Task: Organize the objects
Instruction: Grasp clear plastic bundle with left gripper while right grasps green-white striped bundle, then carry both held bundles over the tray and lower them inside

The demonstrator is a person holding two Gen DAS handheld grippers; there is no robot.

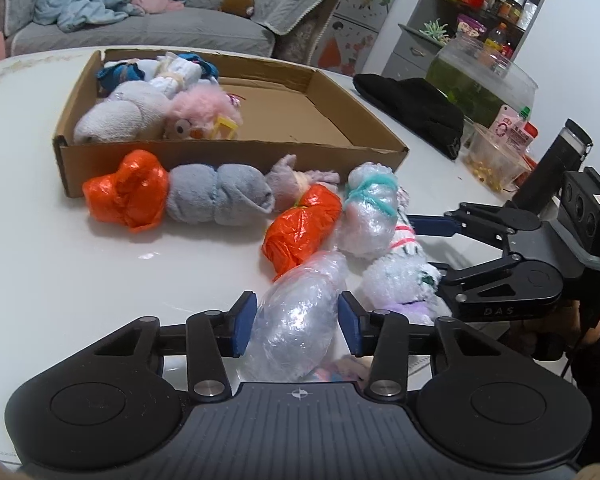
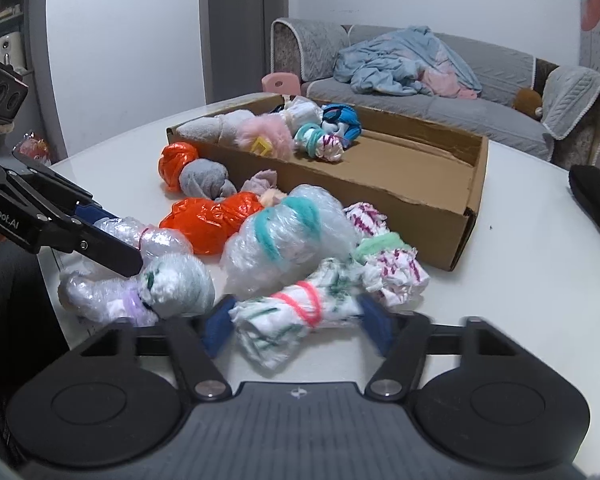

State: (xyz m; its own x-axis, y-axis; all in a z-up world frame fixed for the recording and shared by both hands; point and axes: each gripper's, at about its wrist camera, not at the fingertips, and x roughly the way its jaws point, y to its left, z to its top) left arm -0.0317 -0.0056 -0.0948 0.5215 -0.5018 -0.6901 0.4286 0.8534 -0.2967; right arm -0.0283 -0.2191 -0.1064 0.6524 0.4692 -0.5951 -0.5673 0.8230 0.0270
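Left wrist view is showing my left hand-held gripper (image 1: pixel 297 324) spread around a clear plastic-wrapped bundle (image 1: pixel 296 316) lying on the white counter (image 1: pixel 60 264); both blue pads (image 1: pixel 246 324) are sitting beside it, and I cannot tell whether they are touching the wrap. Right wrist view is showing my right hand-held gripper (image 2: pixel 296 326) spread around a white cloth bundle tied with a pink band (image 2: pixel 300 306), its blue pads at either end, not yet pressing in. Both bundles are lying in the loose pile just in front of the cardboard box (image 1: pixel 236 152), which is already holding several soft bundles and a pink plush toy (image 1: pixel 204 114) at one end, with bare floor at the other.

Judging the step, I am about to close on each bundle. To do it well, I should be squeezing each bundle across its middle, firmly, since the plastic wrap looks slippery, and lifting straight up so the neighbours touching it, such as the orange bag bundle (image 1: pixel 300 228), are not dragged along.

Only the left view is revealing a black hat (image 1: pixel 412 112), a fish tank (image 1: pixel 480 76) and a snack tub (image 1: pixel 496 160) beyond the box. Only the right view is showing a second white, pink-striped bundle (image 2: pixel 392 264) lying close against the box wall.
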